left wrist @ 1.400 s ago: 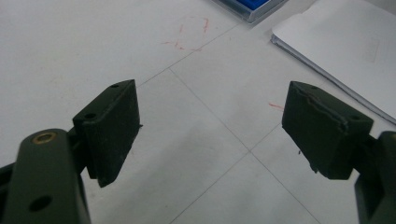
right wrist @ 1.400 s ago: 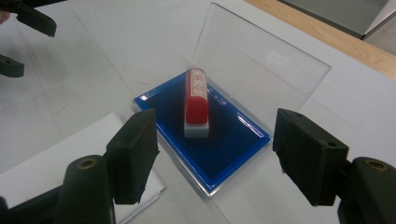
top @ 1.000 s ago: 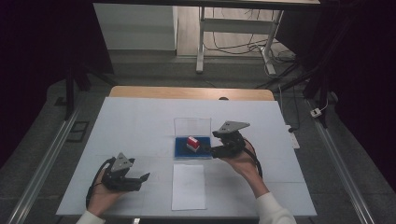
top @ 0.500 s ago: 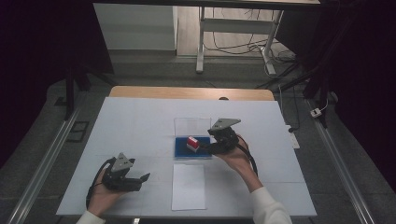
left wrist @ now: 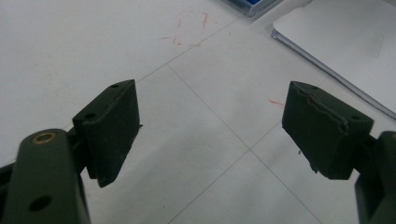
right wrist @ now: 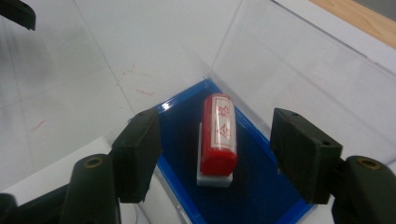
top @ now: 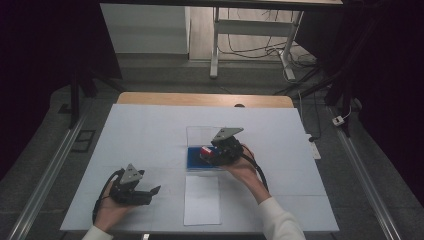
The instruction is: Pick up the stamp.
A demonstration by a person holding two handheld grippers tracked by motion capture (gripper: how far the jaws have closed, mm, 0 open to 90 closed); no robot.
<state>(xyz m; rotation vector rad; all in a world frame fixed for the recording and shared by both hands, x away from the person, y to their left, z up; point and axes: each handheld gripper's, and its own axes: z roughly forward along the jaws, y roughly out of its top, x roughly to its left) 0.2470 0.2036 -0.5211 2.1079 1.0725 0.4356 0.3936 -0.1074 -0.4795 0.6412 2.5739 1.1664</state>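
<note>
A red stamp [right wrist: 218, 134] with a white base lies on the blue pad [right wrist: 261, 186] of a clear case whose lid [right wrist: 299, 70] stands open. In the right gripper view my right gripper [right wrist: 220, 150] is open, one jaw on each side of the stamp and not touching it. The high view puts the right gripper [top: 209, 153] over the blue pad [top: 196, 162], right at the stamp [top: 205, 150]. My left gripper [top: 154, 192] rests low at the table's front left, open. Only bare table lies between the fingers of the left gripper [left wrist: 215, 126].
A white sheet of paper [top: 201, 199] lies just in front of the case, between the two hands; its corner [left wrist: 345, 37] is ahead of the left gripper. The white table [top: 150, 130] ends in a wooden strip [top: 200, 99] at the back.
My right gripper has moved left and down over the blue pad until its jaws flank the stamp. The left gripper has hardly moved.
</note>
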